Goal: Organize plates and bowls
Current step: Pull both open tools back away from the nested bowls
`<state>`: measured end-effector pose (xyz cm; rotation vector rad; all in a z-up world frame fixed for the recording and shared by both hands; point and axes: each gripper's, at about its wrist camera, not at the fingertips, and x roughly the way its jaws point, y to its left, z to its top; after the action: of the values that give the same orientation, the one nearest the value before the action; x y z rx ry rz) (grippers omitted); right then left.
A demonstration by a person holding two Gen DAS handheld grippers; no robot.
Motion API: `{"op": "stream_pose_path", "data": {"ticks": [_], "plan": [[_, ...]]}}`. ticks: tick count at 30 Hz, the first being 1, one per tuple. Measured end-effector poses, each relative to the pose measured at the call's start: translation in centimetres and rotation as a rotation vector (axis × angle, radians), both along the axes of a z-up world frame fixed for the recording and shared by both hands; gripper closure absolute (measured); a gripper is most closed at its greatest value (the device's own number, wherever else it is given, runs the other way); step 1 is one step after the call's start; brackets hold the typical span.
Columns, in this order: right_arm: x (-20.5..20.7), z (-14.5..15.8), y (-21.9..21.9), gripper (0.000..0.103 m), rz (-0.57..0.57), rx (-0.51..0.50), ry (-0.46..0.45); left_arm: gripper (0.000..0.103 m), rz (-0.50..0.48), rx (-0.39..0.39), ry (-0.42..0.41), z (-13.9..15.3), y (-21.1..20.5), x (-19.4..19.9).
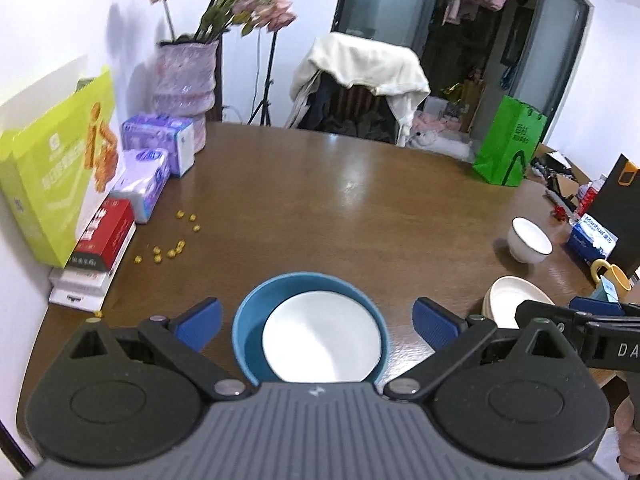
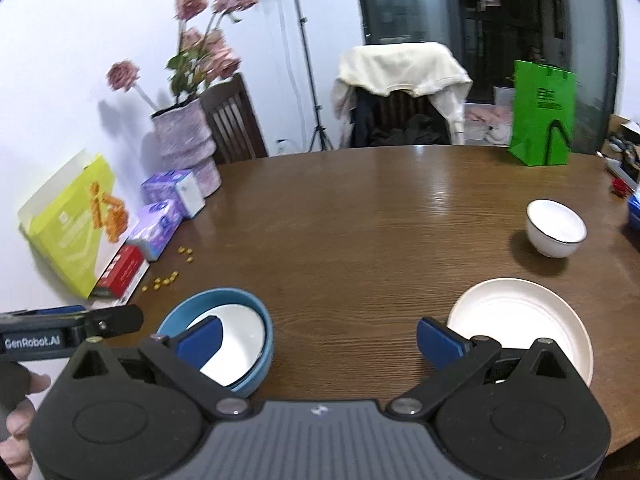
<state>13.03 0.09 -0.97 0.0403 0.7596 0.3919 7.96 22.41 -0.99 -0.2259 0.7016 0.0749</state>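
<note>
A blue bowl sits on the brown table near its front edge, with a white bowl nested tilted inside it. My left gripper hangs open above and behind this pair, touching neither. My right gripper is open over bare table between the blue bowl and a cream plate. A white bowl with a dark rim stands farther right. Each view shows the other gripper at its edge, held by a hand.
Along the left wall stand a yellow-green box, a red box, purple tissue packs and a flower vase. Small yellow bits lie scattered nearby. A green bag and clutter occupy the right side; a draped chair is behind.
</note>
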Motion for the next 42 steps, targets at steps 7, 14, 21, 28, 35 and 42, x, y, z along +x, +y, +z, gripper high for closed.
{"op": "stream_pose_path", "data": {"ticks": [7,14,21,28,35,42], "plan": [[-0.5,0.7,-1.7,0.000,-0.058,0.015,-0.038,0.000,-0.051,0.018,-0.068,1.0,-2.1,0.0],[-0.5,1.0,-3.4,0.000,-0.084,0.046,-0.039,0.000,-0.083,0.015,-0.105,1.7,-3.8,0.4],[-0.1,1.2,-5.4,0.000,-0.089,0.072,-0.048,0.000,-0.114,0.009,-0.117,2.0,-5.9,1.2],[0.7,1.1,-7.7,0.000,-0.119,0.075,-0.038,0.000,-0.149,-0.005,-0.124,2.1,-8.1,2.5],[2.1,1.0,-10.3,0.000,-0.169,0.079,-0.036,0.000,-0.169,-0.017,-0.125,2.2,-9.8,4.3],[3.5,0.9,-12.2,0.000,-0.197,0.063,-0.042,0.000,-0.211,-0.042,-0.117,1.9,-11.8,6.1]]}}
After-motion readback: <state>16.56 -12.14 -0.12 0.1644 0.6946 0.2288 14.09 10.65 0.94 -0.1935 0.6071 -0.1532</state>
